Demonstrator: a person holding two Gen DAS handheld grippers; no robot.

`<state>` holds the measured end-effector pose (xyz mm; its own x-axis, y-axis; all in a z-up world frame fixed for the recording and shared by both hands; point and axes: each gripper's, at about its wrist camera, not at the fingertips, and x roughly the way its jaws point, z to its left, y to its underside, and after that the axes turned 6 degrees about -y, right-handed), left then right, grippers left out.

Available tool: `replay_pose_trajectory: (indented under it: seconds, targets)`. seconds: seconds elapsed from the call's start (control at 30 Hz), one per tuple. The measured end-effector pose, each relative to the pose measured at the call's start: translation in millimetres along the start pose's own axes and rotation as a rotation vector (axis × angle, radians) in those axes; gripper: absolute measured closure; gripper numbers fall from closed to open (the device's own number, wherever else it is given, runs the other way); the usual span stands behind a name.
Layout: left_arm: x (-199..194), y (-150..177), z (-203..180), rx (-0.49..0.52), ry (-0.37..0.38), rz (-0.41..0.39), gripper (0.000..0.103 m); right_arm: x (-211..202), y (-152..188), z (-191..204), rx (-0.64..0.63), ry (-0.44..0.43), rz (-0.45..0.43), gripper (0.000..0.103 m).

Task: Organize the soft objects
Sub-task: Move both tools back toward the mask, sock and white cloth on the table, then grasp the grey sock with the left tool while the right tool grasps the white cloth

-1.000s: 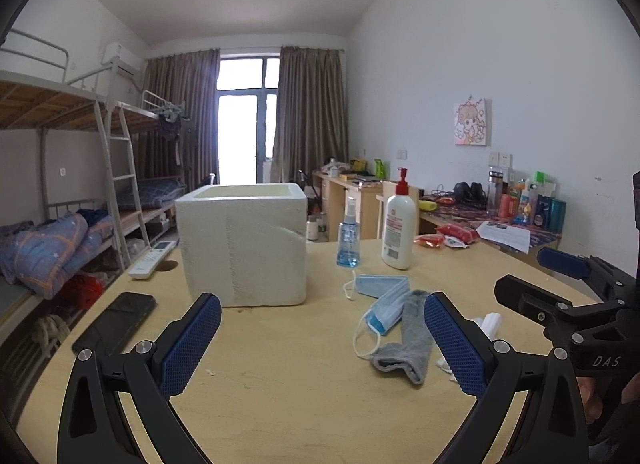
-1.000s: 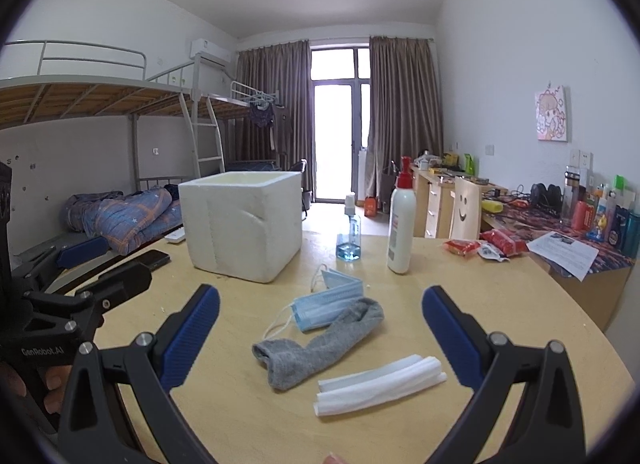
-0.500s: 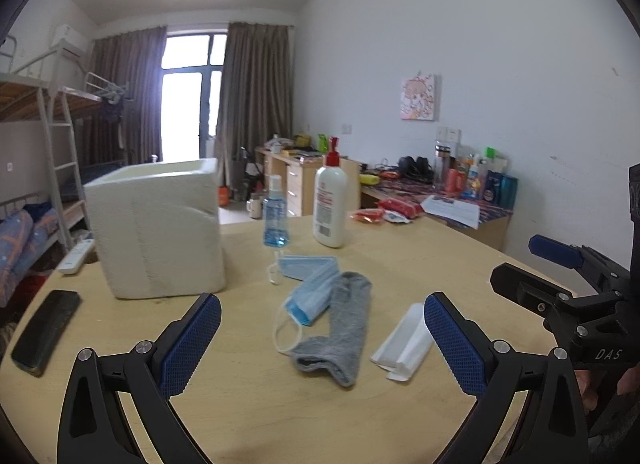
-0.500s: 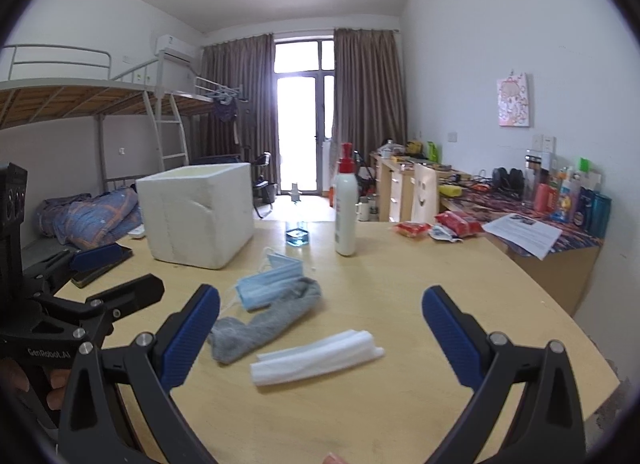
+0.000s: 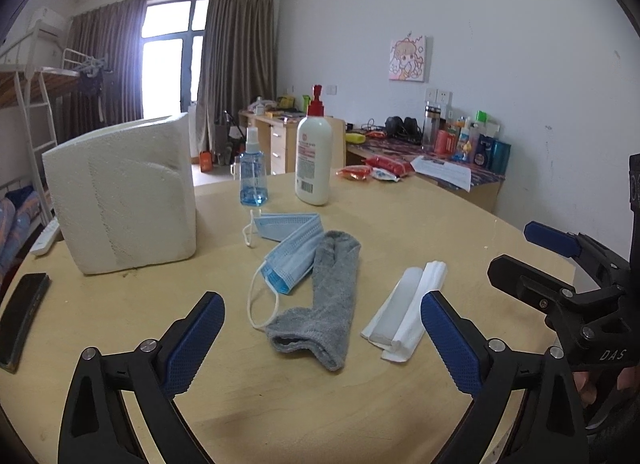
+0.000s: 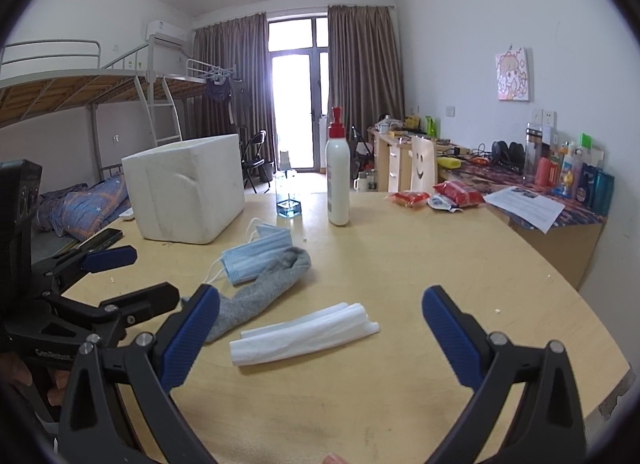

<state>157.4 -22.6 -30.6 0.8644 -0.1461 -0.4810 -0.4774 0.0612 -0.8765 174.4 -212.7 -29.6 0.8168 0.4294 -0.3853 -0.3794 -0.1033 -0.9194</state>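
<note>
While both tools hang over the bench, nothing is held.
Left tool (image 5: pixel 322 338): closing, sock between, untouched.
Right tool (image 6: pixel 320 334): wide apart.
Gray sock (image 5: pixel 334 292): points away, nearer left tool.

White letters "DAS" stand on the black frame of the right gripper (image 5: pixel 552 260), seen at the right edge of the left wrist view. White lettering "GenRobot" (its end cut off) stands on the black frame of the left gripper (image 6: pixel 132 276), at the left edge of the right wrist view. The pump bottle (image 5: pixel 314 155) bears a red emblem, fine print and a barcode, none of them legible.
</note>
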Motion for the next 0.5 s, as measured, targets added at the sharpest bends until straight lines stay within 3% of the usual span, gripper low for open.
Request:
replay_pose_trajectory:
  seconds: [0.27, 0.5]
  targets:
    - [23.8, 3.6, 0.6, -0.001, 0.034, 0.107, 0.031, 8.2, 2.7, -3.4, 0.006, -0.018, 0.027, 0.001]
    - [40.7, 3.5, 2.7, -0.016, 0.070, 0.178, 0.034, 16.4, 5.9, -7.8, 0.028, -0.033, 0.058, 0.001]
